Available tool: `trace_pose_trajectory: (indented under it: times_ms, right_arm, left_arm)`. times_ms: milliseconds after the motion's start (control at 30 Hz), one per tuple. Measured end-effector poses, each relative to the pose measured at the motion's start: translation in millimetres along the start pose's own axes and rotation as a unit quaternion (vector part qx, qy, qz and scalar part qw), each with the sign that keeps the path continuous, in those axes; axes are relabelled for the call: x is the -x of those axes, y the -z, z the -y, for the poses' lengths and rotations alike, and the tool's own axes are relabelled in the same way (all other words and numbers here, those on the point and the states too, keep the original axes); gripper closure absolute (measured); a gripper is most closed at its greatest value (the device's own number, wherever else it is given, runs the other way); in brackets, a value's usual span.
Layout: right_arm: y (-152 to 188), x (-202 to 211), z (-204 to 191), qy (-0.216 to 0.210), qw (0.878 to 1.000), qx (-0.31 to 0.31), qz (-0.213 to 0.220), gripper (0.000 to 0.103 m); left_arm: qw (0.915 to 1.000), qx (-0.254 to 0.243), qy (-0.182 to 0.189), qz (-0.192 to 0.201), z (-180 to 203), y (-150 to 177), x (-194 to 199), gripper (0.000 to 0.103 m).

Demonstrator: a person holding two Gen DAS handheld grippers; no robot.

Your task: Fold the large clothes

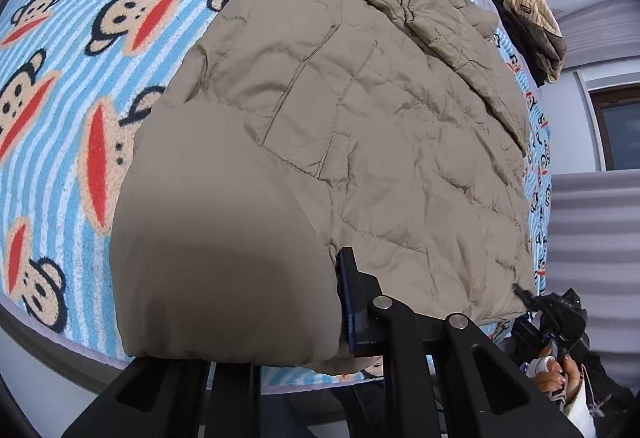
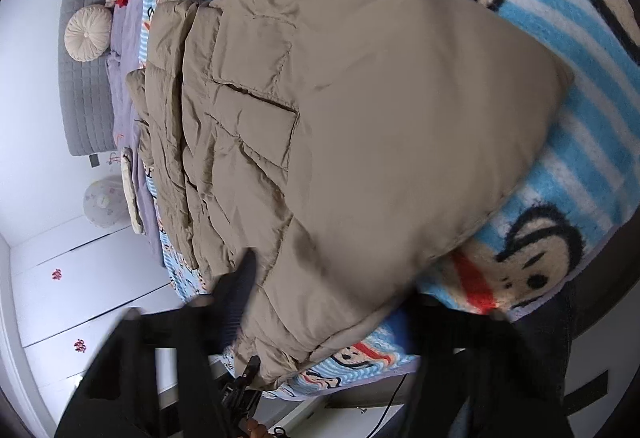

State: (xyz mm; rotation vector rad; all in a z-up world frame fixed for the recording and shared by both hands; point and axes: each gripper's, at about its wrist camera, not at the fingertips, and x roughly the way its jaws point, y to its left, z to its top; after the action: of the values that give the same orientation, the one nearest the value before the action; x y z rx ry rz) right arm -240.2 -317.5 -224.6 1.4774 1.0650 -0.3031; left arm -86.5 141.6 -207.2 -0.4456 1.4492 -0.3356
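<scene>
Nearest each lens, black linkage arms frame a bulging fold of a tan quilted jacket (image 1: 360, 125). Left gripper (image 1: 280, 318): one blue-edged finger (image 1: 352, 314) presses the jacket's hem corner, the padded cloth swelling over and hiding the opposite finger; the jaws appear clenched on that hem. Right gripper (image 2: 320, 302): one dark finger (image 2: 240, 278) lies against the hem, its partner buried under fabric, likewise judged clenched on the jacket. Holding both lower corners suits lifting the hem toward the collar for a fold. Beyond, the jacket lies flat on a monkey-print blanket (image 1: 60, 117) covering the bed, collar at the far end. Farther off, a pile of other clothes (image 1: 536, 33) sits near the bed's edge. Fingertip contact is concealed by the puffed cloth, and fisheye rims crop the room.
</scene>
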Motion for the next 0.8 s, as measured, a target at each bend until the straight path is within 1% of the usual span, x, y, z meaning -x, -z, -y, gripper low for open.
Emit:
trace_pose_trajectory:
  times_ms: [33,67,167,233,333,433,500,567,667,767,800]
  right_arm:
    - [1,1,0,0.006,1.000,0.000,0.002,0.094]
    - [1,2,-1,0.003,1.000,0.001,0.007,0.094]
    - [0,8,-15,-0.004,0.999,0.024,0.021,0.094]
    - [-4,14,-34,-0.008,0.998,0.051,0.025,0.094]
    - [-16,24,-77,-0.006,0.993,0.117,0.031,0.095]
    - [-36,31,-132,0.002,0.982,0.185,0.040,0.095]
    - [-53,32,-172,0.000,0.974,0.221,0.044,0.095]
    - [-72,31,-212,-0.009,0.966,0.256,0.044,0.095]
    - [-109,21,-275,-0.018,0.951,0.306,0.038,0.095]
    - [-145,0,-328,-0.013,0.939,0.343,0.034,0.095]
    - [-154,-8,-339,-0.008,0.936,0.351,0.035,0.095]
  left_arm:
    - [1.0000,-0.006,0.003,0.004,2,-3,5,0.086]
    - [0.9999,-0.014,0.003,0.007,6,-6,9,0.089]
    - [0.9991,-0.032,0.013,0.024,21,-21,27,0.089]
    - [0.9979,-0.047,0.017,0.042,34,-35,41,0.089]
    - [0.9942,-0.065,0.020,0.083,59,-64,63,0.089]
    - [0.9882,-0.078,0.027,0.130,91,-101,85,0.089]
    - [0.9825,-0.091,0.025,0.161,114,-130,98,0.089]
    - [0.9780,-0.098,0.012,0.184,133,-160,105,0.089]
    - [0.9751,-0.082,-0.016,0.206,158,-206,101,0.089]
    - [0.9715,-0.069,-0.051,0.221,172,-252,89,0.089]
    - [0.9711,-0.062,-0.062,0.222,174,-267,82,0.089]
